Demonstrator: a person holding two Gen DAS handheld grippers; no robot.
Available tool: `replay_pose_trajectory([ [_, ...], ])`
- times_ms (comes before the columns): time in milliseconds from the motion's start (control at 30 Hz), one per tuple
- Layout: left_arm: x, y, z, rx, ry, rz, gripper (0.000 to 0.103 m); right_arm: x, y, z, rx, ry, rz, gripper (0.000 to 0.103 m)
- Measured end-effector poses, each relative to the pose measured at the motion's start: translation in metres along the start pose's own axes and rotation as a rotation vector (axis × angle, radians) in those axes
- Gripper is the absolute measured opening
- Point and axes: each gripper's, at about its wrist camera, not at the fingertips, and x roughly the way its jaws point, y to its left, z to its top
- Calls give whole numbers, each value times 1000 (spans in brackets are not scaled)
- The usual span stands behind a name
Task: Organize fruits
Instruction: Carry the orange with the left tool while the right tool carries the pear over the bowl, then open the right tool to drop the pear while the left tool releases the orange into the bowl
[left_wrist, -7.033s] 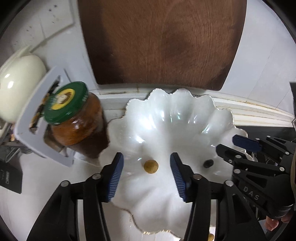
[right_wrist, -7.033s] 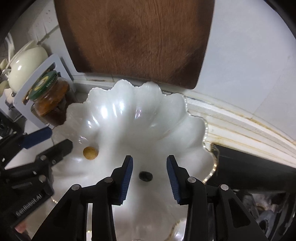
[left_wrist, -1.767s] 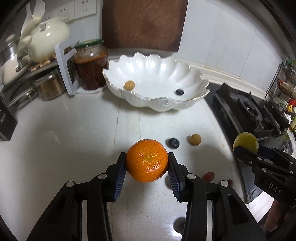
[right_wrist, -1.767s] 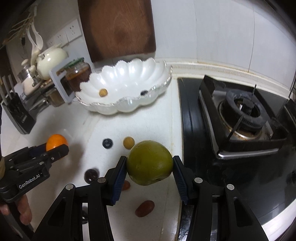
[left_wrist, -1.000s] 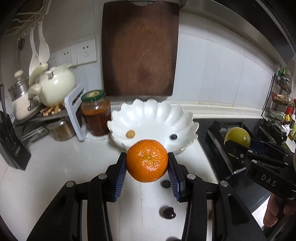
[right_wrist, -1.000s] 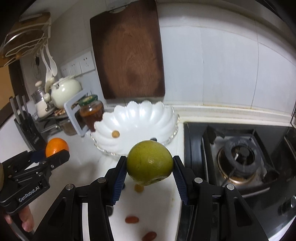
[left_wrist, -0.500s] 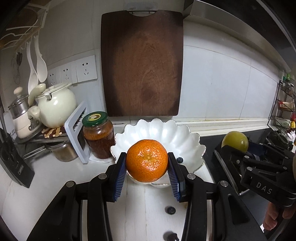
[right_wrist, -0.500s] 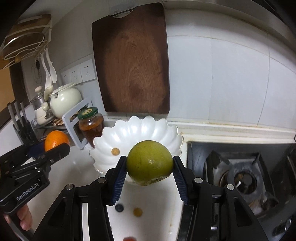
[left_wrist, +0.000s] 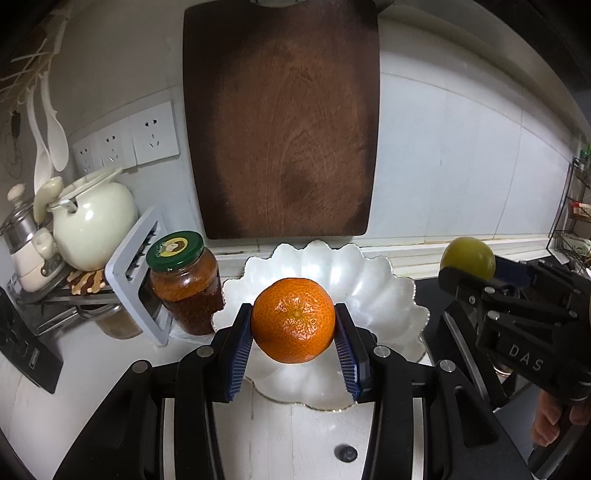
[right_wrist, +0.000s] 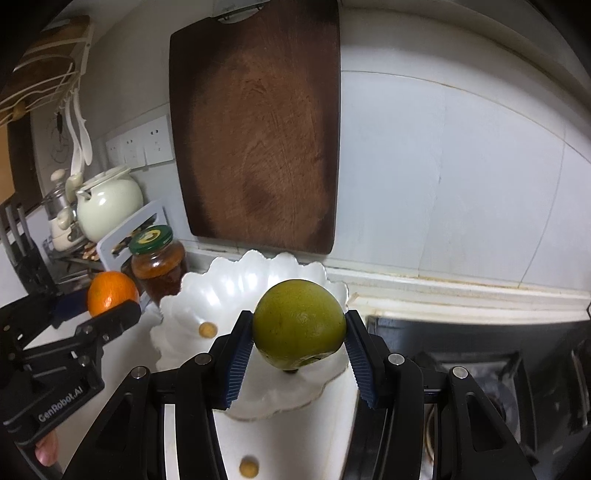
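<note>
My left gripper (left_wrist: 293, 338) is shut on an orange mandarin (left_wrist: 293, 320), held in the air just in front of the white scalloped bowl (left_wrist: 373, 291). My right gripper (right_wrist: 298, 341) is shut on a round green fruit (right_wrist: 299, 328), also raised before the bowl (right_wrist: 229, 288). A small yellow fruit (right_wrist: 207, 329) lies inside the bowl. The left view shows the right gripper (left_wrist: 469, 275) with the green fruit (left_wrist: 467, 258) at the right. The right view shows the left gripper (right_wrist: 107, 306) with the mandarin (right_wrist: 110, 291) at the left. A small yellow fruit (right_wrist: 248, 467) and a dark berry (left_wrist: 345, 452) lie on the counter below.
A jar with a green lid (left_wrist: 183, 282) stands left of the bowl, beside a white rack (left_wrist: 136, 280) and a cream teapot (left_wrist: 92, 221). A dark wooden cutting board (left_wrist: 280, 122) hangs on the wall behind. A black gas stove (right_wrist: 480, 354) lies to the right.
Both grippers have moved toward the bowl and wall with their fruits still held; the bowl, jar and cutting board appear larger and closer, and the loose fruits on the counter have slid down the views.
</note>
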Motion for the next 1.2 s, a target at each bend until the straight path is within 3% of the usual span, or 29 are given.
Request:
replay_pose_trajectory([
  [267,33,1,11,-10,59,7,42,37,-5,19,-11,48,22,50],
  [467,60,4,16,-19,112,15,42,77,-7,25,-21,132,45,50],
  [967,133,19,10,-67,280,19,42,146,-8,17,-68,285,46,50],
  [1200,150,16,8,-57,316,32,42,164,-7,9,-80,334,49,50],
])
